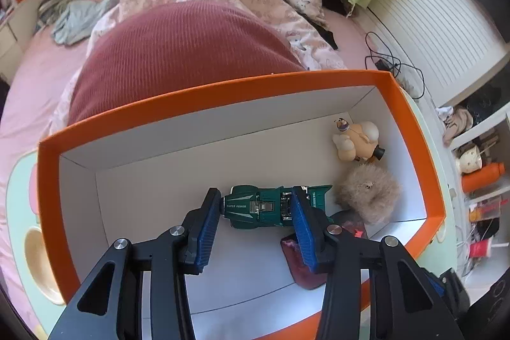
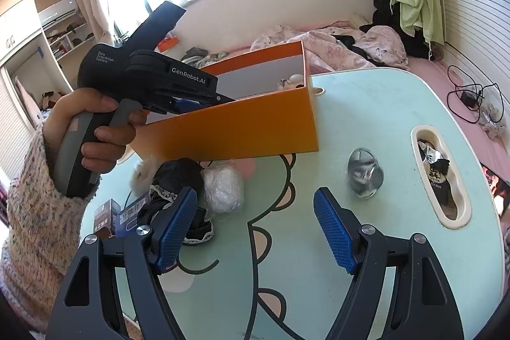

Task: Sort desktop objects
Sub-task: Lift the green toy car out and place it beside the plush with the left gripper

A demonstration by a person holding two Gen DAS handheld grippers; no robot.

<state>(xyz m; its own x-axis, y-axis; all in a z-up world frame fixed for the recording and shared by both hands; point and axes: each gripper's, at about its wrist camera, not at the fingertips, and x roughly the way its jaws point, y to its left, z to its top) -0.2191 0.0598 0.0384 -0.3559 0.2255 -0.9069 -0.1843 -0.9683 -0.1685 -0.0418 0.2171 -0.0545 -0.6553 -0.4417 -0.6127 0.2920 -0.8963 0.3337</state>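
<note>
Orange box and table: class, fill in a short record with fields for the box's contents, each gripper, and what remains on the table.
Box: orange box, open-topped, white inside
Contents: green toy car, figurine, fluffy ball, dark red item partly hidden
Left gripper: jaws apart over the car, no clear grip
Right gripper: open, empty, above the table
On table: shiny round object, white bundle, black fabric, small cartons

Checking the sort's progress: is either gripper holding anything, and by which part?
Right gripper: nothing. Left gripper straddles the green toy car in the orange box, nose to mid-body; a firm grip cannot be told.
</note>
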